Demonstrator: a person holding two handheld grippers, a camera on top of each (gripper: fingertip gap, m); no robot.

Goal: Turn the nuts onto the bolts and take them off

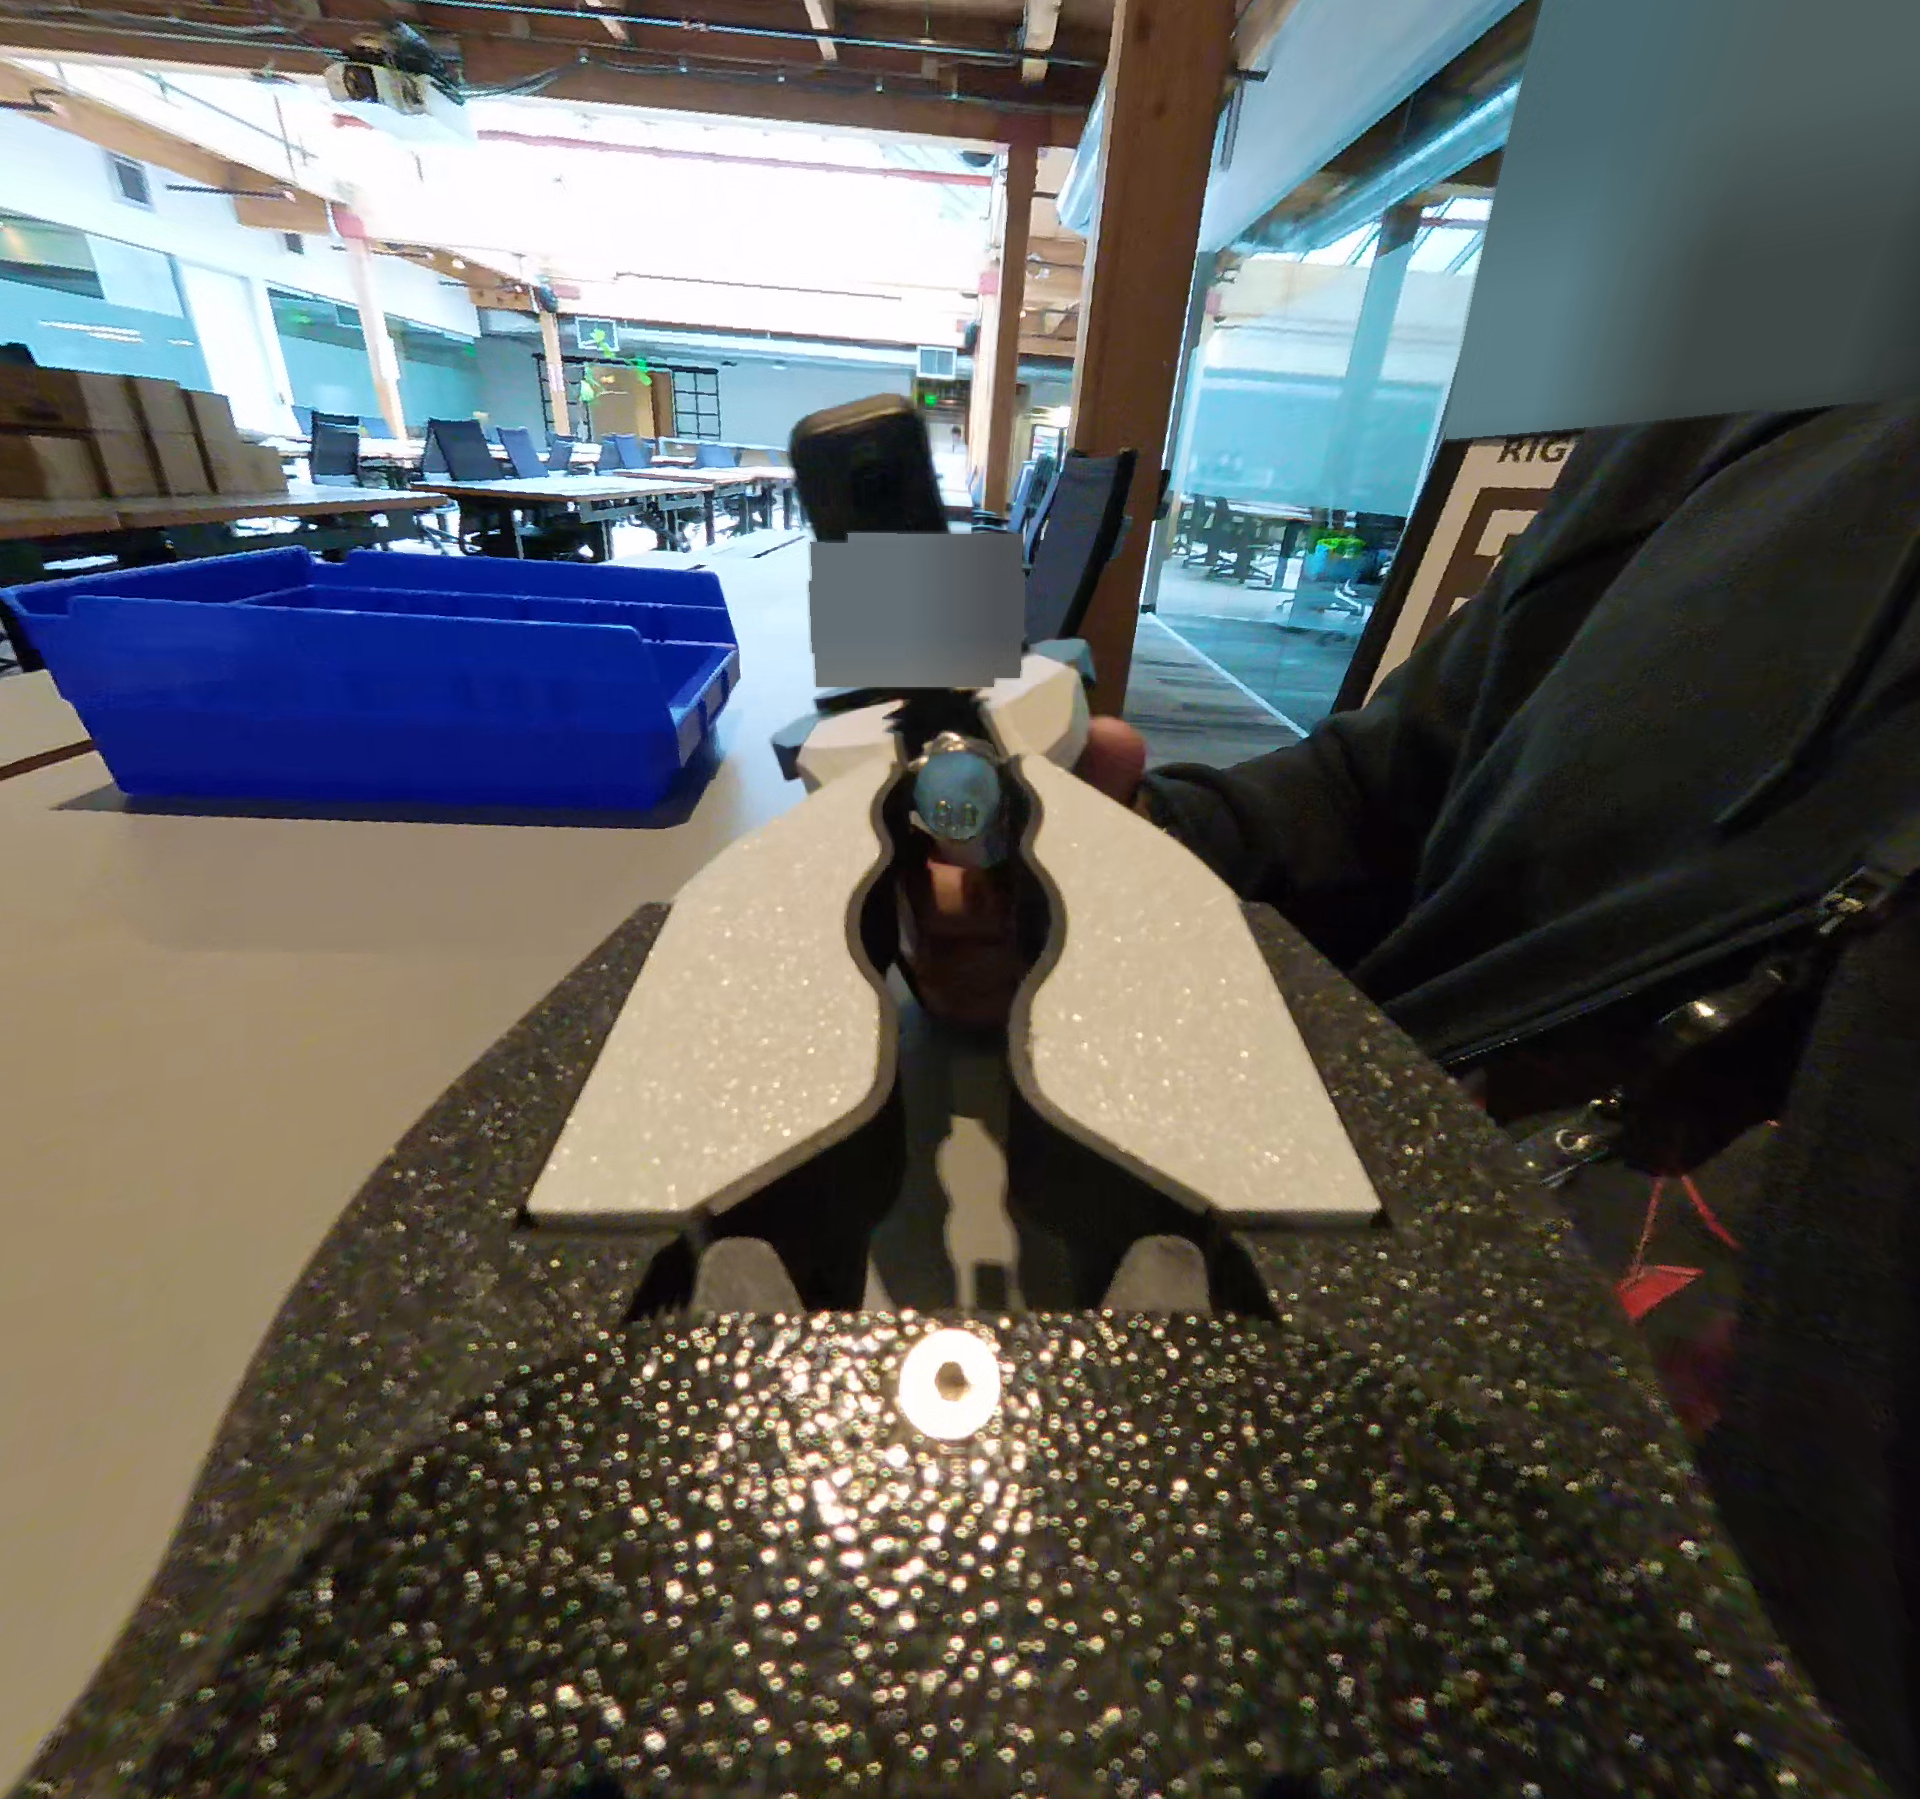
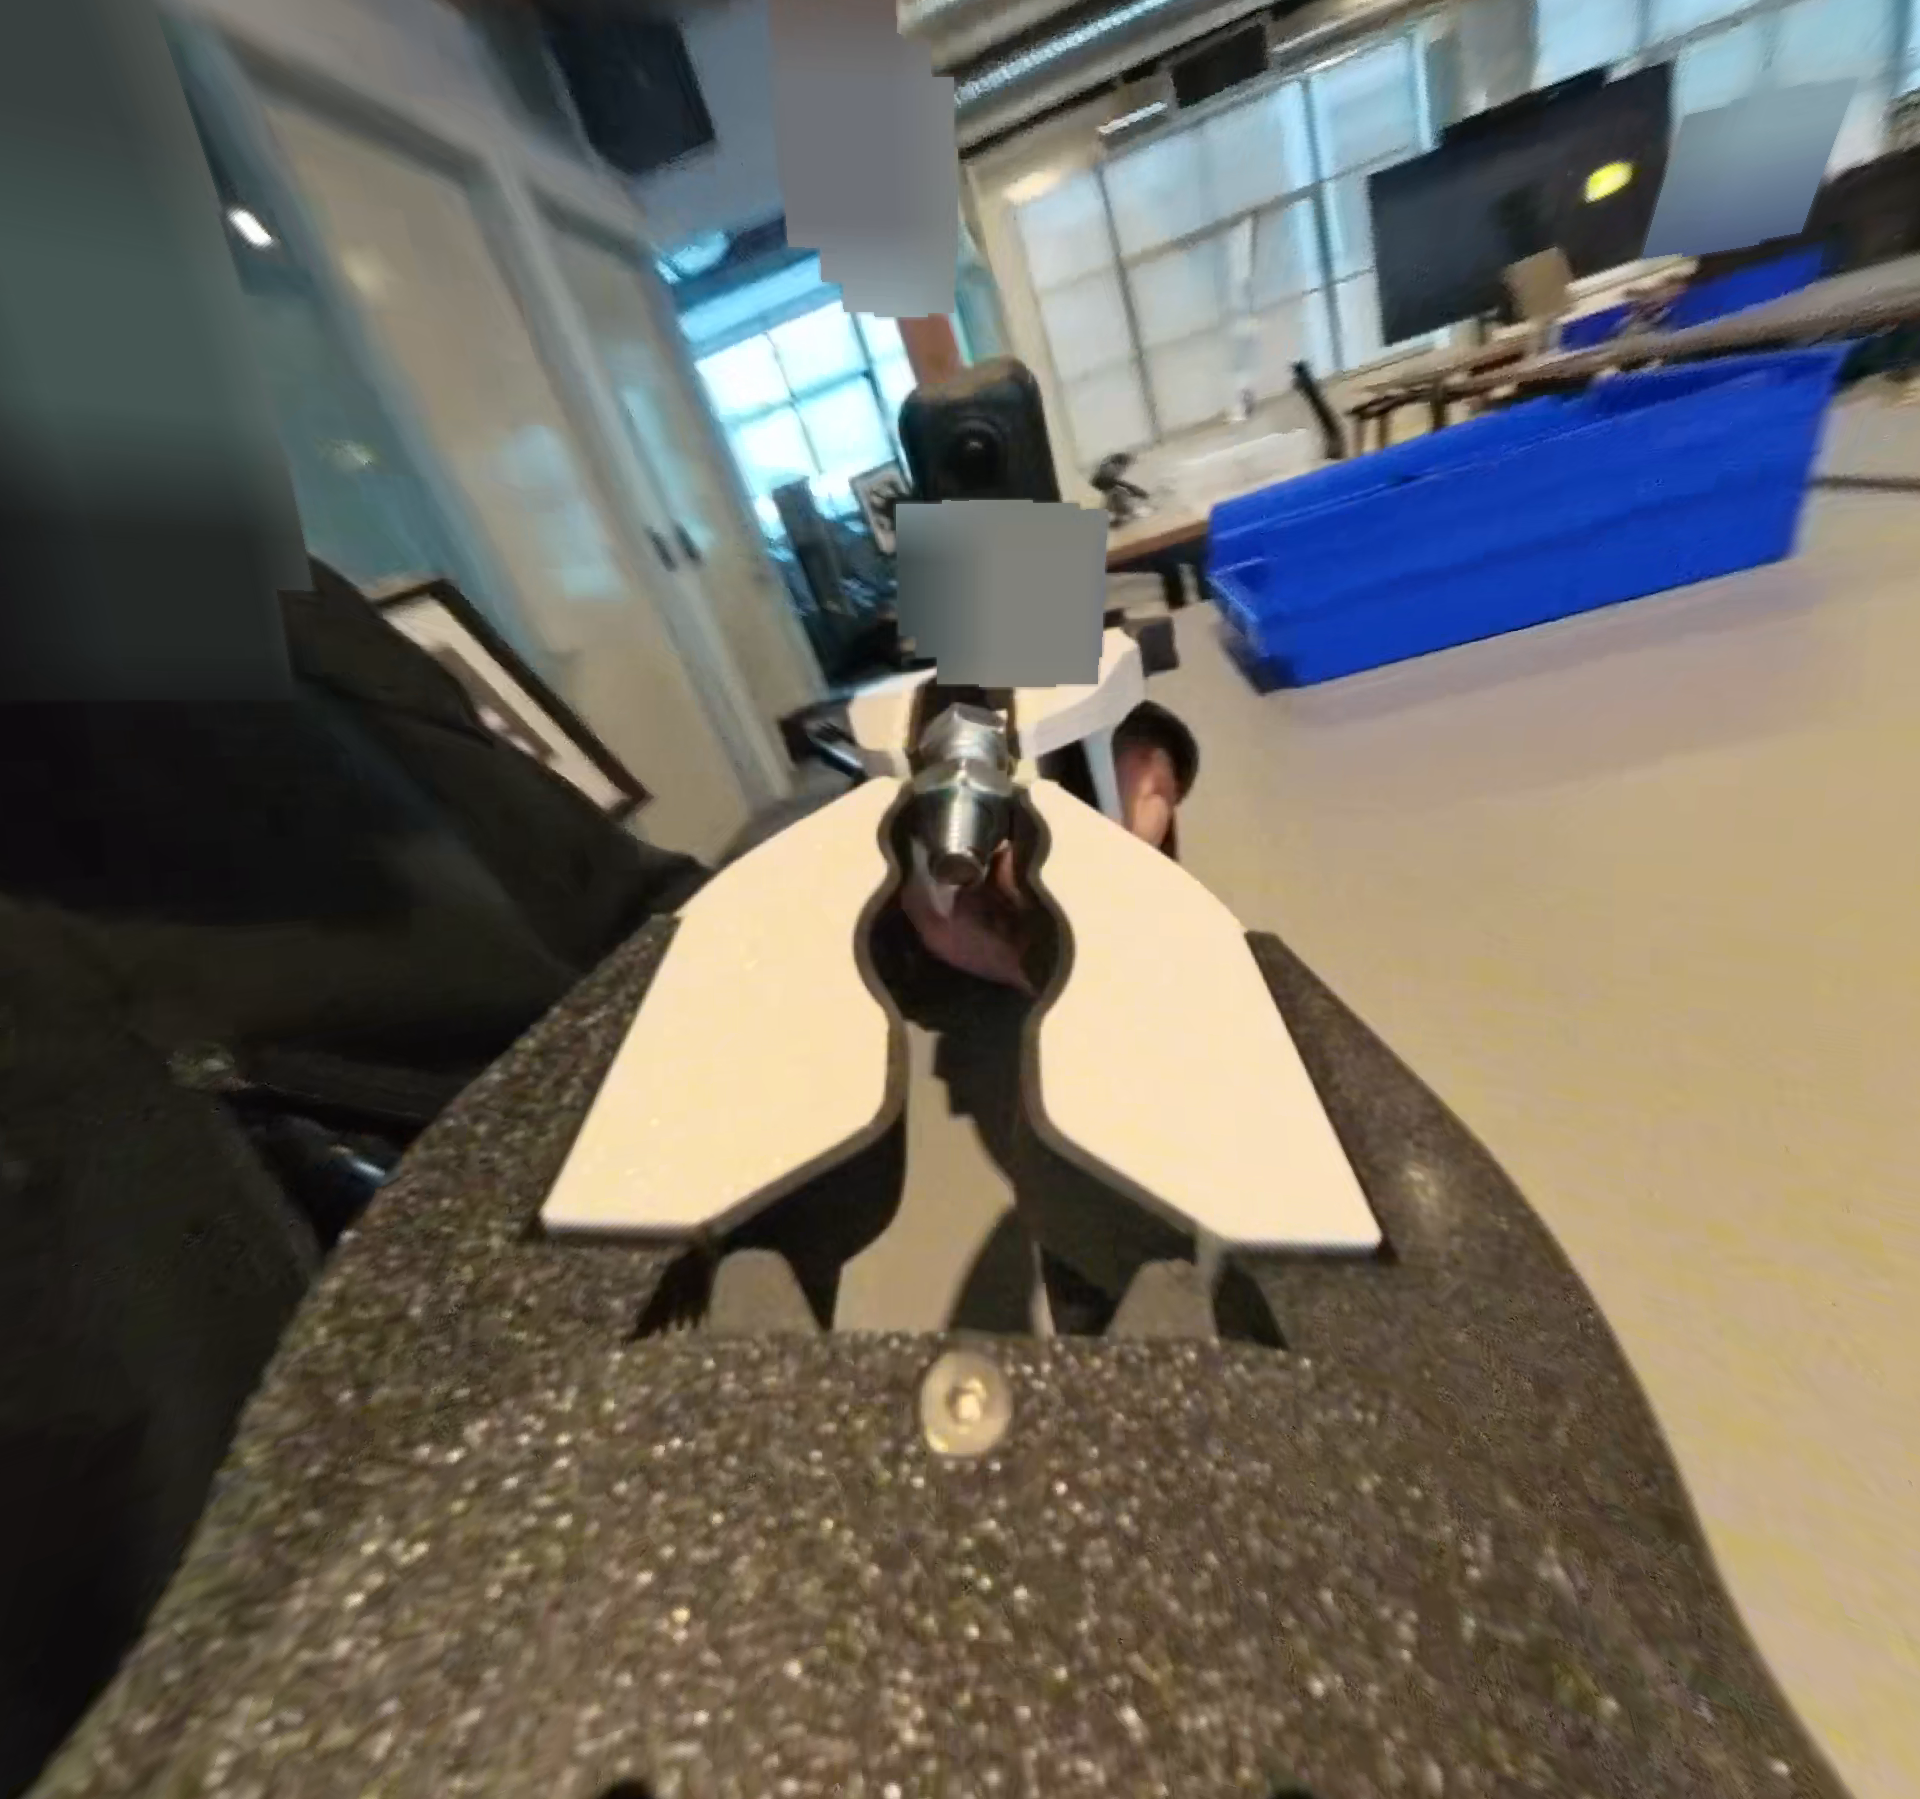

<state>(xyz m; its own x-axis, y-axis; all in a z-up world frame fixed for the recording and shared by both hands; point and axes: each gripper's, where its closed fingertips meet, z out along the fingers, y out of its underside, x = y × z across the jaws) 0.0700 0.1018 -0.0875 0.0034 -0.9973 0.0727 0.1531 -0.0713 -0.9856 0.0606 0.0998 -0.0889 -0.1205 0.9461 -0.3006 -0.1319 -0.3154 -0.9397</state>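
Facing tip to tip above the surface, left gripper jaws clamped on the bolt head, right gripper jaws clamped around the nut, bolt axis running straight between them.

A silver steel bolt is held level in the air between the two facing grippers, its bluish-grey stamped head being seen end-on in the left wrist view, at twelve o'clock from the camera. In the right wrist view the bolt's threaded shank is pointed toward the lens, again at twelve o'clock. A hexagonal nut is threaded partway along it, several threads left bare beyond the nut (the far end is hidden).
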